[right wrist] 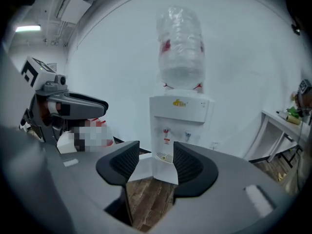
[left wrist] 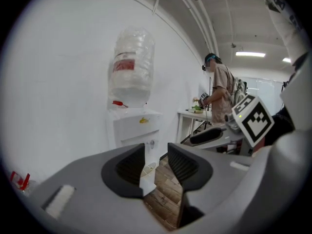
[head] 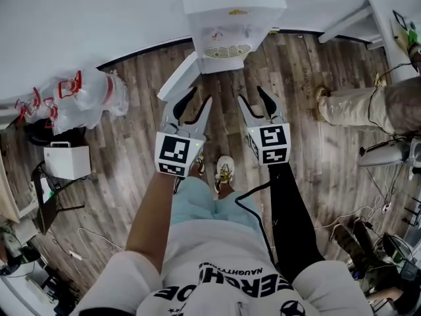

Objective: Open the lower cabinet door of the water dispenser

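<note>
As their jaws stand wide and empty, the left hand-held gripper (head: pixel 200 97) and right hand-held gripper (head: pixel 250 95) hover mid-frame, clear of the white box-shaped water dispenser (head: pixel 229 12) at top centre, apparently because its flat white lower cabinet door (head: pixel 177 78) already juts open leftward.

- White shirt (head: pixel 217 259): a small black line of print read "NAUGHTY"; the larger block letters by it were only partly legible, "ERCH" among them.
- Water dispenser (right wrist: pixel 178 130): a small yellow brand mark on the top front, too small to read.
- Bottle (left wrist: pixel 130 65): a red label, its print blurred.
- Left gripper (head: pixel 199 96) and right gripper (head: pixel 251 95): black-and-white square code markers on their cubes.
</note>
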Motion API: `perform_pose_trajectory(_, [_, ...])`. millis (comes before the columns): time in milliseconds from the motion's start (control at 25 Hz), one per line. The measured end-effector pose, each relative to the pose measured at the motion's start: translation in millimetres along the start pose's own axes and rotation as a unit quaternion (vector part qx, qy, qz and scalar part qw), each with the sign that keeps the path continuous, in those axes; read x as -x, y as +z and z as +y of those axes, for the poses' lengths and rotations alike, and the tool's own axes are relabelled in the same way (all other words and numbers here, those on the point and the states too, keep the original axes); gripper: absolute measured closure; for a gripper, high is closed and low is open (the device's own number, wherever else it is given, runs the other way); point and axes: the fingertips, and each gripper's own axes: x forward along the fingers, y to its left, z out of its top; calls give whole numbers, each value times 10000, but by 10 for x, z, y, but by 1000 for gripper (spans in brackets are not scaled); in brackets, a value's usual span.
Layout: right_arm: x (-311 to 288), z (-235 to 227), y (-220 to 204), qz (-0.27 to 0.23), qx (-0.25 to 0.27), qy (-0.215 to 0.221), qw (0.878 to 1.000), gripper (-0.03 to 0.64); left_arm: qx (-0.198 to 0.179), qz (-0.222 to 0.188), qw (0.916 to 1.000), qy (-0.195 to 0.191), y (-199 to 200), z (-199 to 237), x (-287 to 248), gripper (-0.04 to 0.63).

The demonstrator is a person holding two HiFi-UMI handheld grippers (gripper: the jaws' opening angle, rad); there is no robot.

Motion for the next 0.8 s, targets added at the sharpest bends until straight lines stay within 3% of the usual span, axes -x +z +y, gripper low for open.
perform_pose_trajectory(440, [1064,-68,477,-500,-234,-192,9983,405,-34,-220,9997,32,654,-406,443,440])
perform_pose_trajectory(800, [1544,-56,769,-920,-54,-154,9956,407,-253,-543,9981,150,1080,-614,830,440])
